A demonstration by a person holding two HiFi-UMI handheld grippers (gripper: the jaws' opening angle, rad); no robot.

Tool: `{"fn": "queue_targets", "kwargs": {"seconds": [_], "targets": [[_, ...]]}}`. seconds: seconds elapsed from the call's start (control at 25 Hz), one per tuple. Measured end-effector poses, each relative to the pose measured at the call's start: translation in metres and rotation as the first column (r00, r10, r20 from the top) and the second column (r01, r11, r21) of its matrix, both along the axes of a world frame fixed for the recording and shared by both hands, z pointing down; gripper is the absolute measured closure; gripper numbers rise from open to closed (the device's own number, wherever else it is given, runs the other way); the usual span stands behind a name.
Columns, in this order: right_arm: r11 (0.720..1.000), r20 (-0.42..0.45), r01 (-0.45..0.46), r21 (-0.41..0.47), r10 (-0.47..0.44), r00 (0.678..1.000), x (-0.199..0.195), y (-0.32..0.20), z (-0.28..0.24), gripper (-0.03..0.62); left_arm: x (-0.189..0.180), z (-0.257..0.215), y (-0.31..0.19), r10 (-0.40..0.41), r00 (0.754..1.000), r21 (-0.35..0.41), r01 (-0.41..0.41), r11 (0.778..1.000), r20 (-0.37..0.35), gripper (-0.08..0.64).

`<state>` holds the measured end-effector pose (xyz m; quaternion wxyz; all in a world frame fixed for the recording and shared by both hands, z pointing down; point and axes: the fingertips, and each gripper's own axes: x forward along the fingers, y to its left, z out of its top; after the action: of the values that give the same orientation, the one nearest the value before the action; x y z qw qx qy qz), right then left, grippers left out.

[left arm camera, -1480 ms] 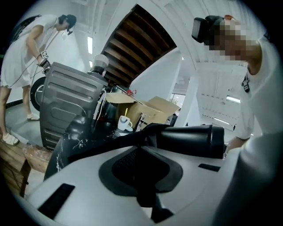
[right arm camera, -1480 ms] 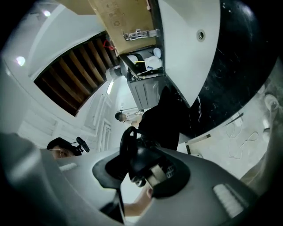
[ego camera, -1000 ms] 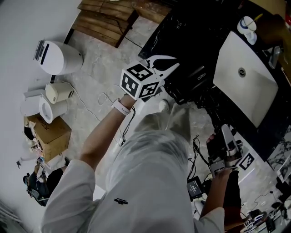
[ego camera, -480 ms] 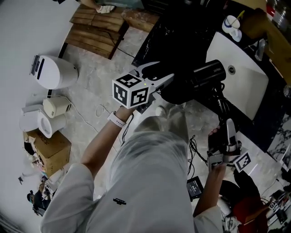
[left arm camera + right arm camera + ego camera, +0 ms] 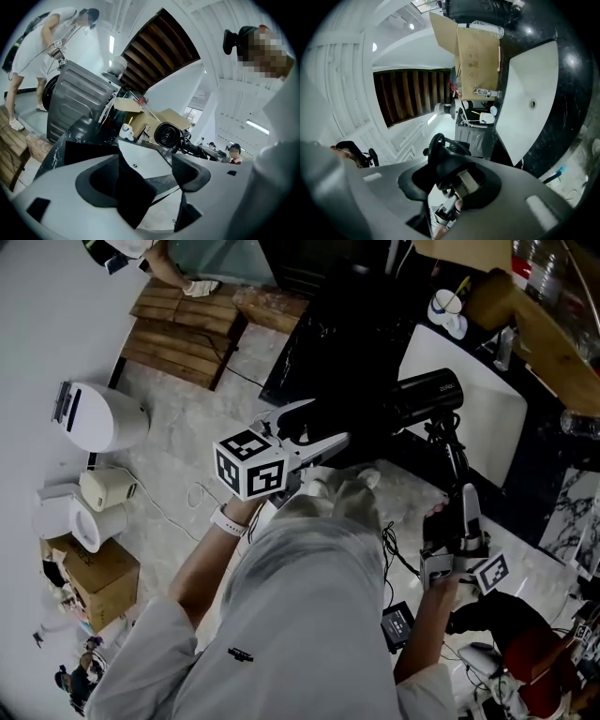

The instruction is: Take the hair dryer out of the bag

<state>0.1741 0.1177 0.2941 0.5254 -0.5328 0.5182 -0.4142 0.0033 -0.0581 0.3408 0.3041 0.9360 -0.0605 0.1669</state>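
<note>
Hair dryer [image 5: 427, 395] is now riding clear of the black bag [image 5: 364, 432]; a second ago it was sitting low in it.
Right gripper [image 5: 466, 495] is clamping its handle over the white sink [image 5: 483, 423]. Left gripper [image 5: 328, 423], pinched shut before, is opening wide on nothing. Barrel lettering is too small to read.

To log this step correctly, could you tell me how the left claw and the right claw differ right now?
The left claw has its jaws opening wide with nothing clamped between them; the right claw is shut on the handle of the hair dryer. In the head view the left claw reaches toward the black counter, while the right claw sits lower in frame. Both are hand-held.
</note>
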Motion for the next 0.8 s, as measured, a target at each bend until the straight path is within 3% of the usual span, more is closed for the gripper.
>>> {"fn": "queue_targets", "kwargs": {"seconds": [0.44,0.6,0.72,0.8], "targets": [[0.997,-0.025,-0.046,0.064,0.048,0.999,0.012,0.007,-0.030,0.459,0.008,-0.049,0.021,-0.038,0.998,0.065,0.041,0.997,-0.049,0.222],[0.994,-0.033,-0.062,0.091,0.065,0.997,0.014,0.012,-0.042,0.459,0.009,-0.052,0.040,0.003,0.999,0.038,-0.001,0.999,-0.047,0.227],[0.992,-0.037,-0.074,0.104,0.078,0.996,0.015,0.023,-0.049,0.459,0.004,-0.055,0.051,-0.011,0.999,0.049,0.014,0.999,-0.044,0.303],[0.990,-0.039,-0.084,0.115,0.089,0.995,0.013,0.040,-0.052,0.459,-0.002,-0.060,0.064,-0.038,0.999,0.064,0.040,0.997,-0.038,0.477]]}}
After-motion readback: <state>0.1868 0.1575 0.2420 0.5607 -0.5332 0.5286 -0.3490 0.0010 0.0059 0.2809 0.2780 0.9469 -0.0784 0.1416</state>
